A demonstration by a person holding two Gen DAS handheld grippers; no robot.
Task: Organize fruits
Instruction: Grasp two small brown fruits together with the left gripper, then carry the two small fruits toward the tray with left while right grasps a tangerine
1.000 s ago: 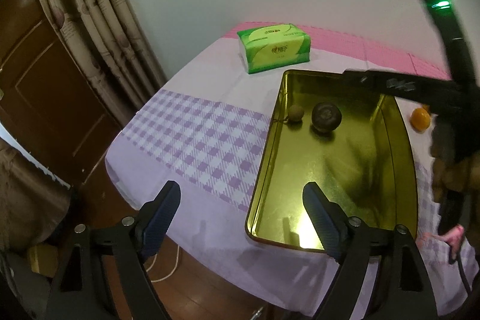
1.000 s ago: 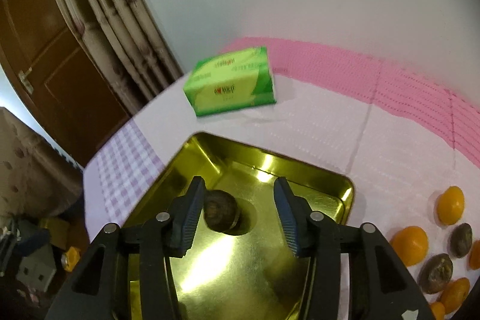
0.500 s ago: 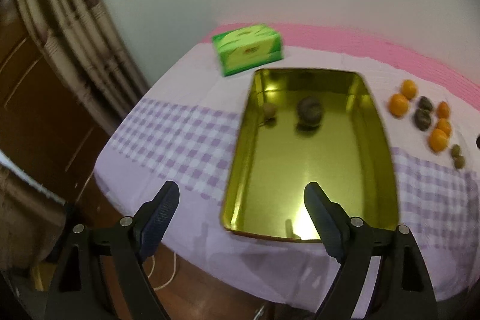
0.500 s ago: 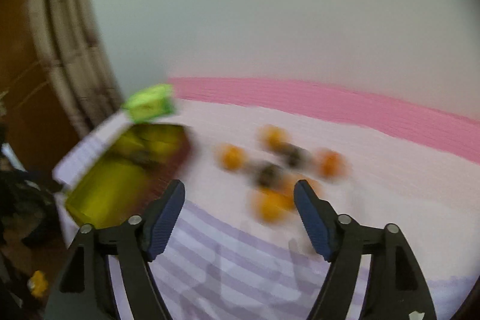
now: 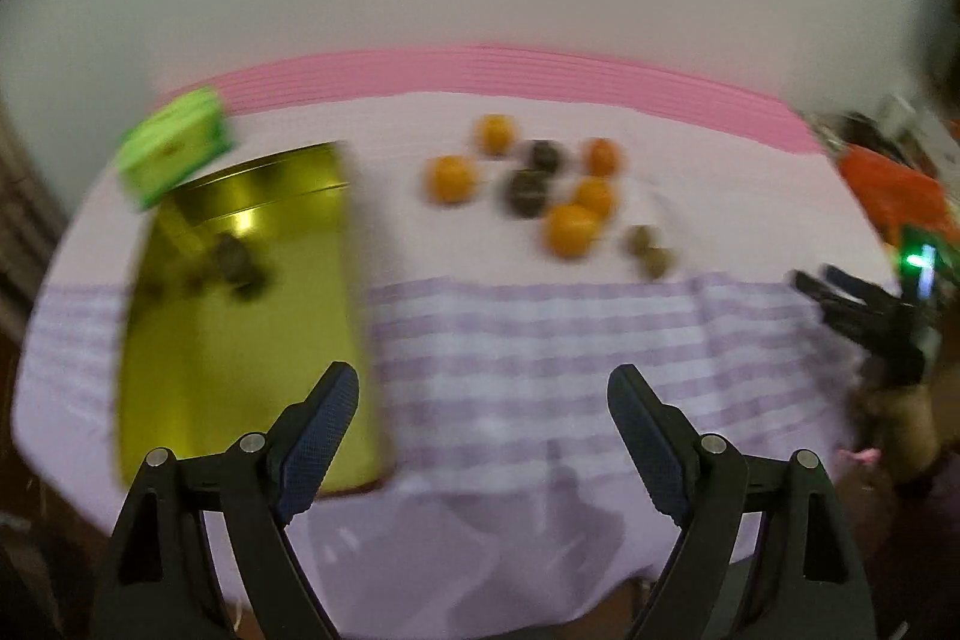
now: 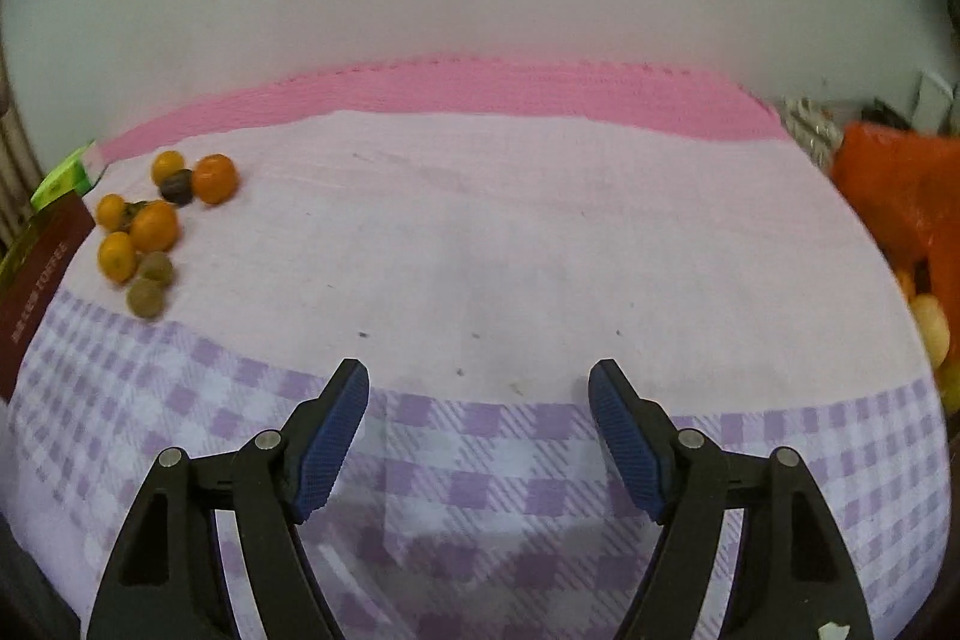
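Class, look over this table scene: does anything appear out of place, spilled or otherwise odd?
Nothing looks spilled or damaged. The only untidy thing is the cluster of loose fruits lying on the tablecloth rather than in the gold tray, which holds only a couple of dark pieces; blur hides finer detail.

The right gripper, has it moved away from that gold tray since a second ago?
Yes. The right gripper has left the tray; it's now over bare tablecloth, with the loose fruits far left.
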